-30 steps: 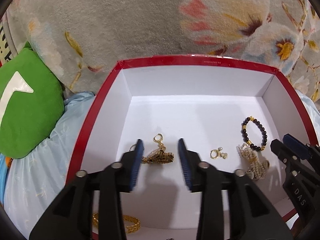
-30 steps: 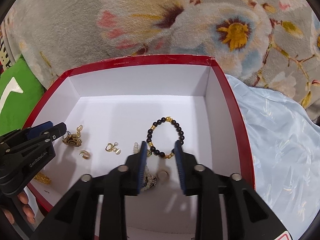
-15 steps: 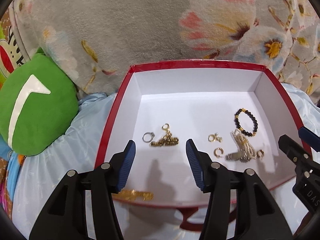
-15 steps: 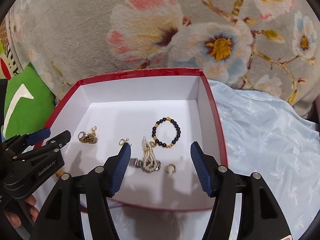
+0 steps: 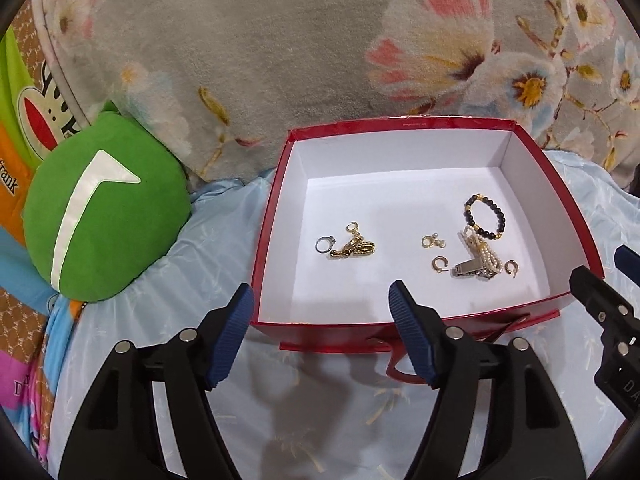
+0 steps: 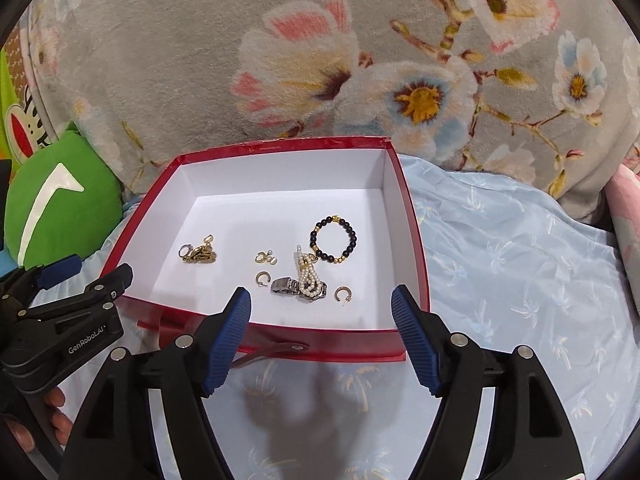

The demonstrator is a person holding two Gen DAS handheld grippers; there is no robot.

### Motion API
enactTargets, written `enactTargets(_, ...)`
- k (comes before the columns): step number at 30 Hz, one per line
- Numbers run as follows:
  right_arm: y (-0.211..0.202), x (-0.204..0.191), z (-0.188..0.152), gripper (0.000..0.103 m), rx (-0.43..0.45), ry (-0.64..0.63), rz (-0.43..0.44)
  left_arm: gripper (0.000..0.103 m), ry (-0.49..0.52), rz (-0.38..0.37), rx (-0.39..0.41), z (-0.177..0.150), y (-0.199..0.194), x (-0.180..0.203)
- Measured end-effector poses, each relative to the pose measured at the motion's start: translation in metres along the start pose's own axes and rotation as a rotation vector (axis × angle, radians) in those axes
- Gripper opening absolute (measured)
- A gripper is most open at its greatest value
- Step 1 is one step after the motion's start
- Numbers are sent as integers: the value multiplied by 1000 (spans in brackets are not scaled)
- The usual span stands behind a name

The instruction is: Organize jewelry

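Observation:
A red box (image 5: 276, 184) (image 6: 416, 240) with a white inside lies on pale blue cloth. Inside it lie a black bead bracelet (image 5: 485, 216) (image 6: 334, 240), a pearl strand on a metal clasp (image 5: 478, 258) (image 6: 306, 278), small gold hoop earrings (image 5: 439, 265) (image 6: 343, 294), a silver ring (image 5: 324, 245) and a gold chain (image 5: 354, 246) (image 6: 200, 254). My left gripper (image 5: 322, 312) hangs in front of the box's near wall, jaws opening, nothing between them. My right gripper (image 6: 322, 312) is also back of the near wall, jaws opening and empty.
A green cushion (image 5: 100, 212) (image 6: 60, 204) lies left of the box. A grey floral blanket (image 5: 320, 40) (image 6: 360, 60) rises behind it. Blue cloth (image 6: 520, 260) spreads to the right. A dark red strap (image 6: 272, 350) sticks out under the box's front. A hand (image 6: 52, 412) holds the left gripper.
Both grippers have drawn back out of the box and risen, and their jaws have spread wider. The jewelry they hovered over stays on the box floor.

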State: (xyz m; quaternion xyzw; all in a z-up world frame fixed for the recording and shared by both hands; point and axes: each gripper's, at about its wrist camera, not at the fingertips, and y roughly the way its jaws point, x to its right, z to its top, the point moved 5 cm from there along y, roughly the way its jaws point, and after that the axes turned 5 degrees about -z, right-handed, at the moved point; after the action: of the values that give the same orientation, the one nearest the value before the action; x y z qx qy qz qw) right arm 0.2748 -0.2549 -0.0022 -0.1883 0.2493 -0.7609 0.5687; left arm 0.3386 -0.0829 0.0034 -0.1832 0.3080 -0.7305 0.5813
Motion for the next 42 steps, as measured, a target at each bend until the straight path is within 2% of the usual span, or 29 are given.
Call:
enactTargets(15,-4,-3,2,72,-1,11,-1,68,-20,-11,-17,-1,-4,1)
enactTargets(21,-6,-5,0,72,-3,10,3,77,-23,1,-11,0,-9,1)
enactTargets(42,-17,-17,-13,72,-4,-12,2,78,-43,-29,-26,-8,-16,5)
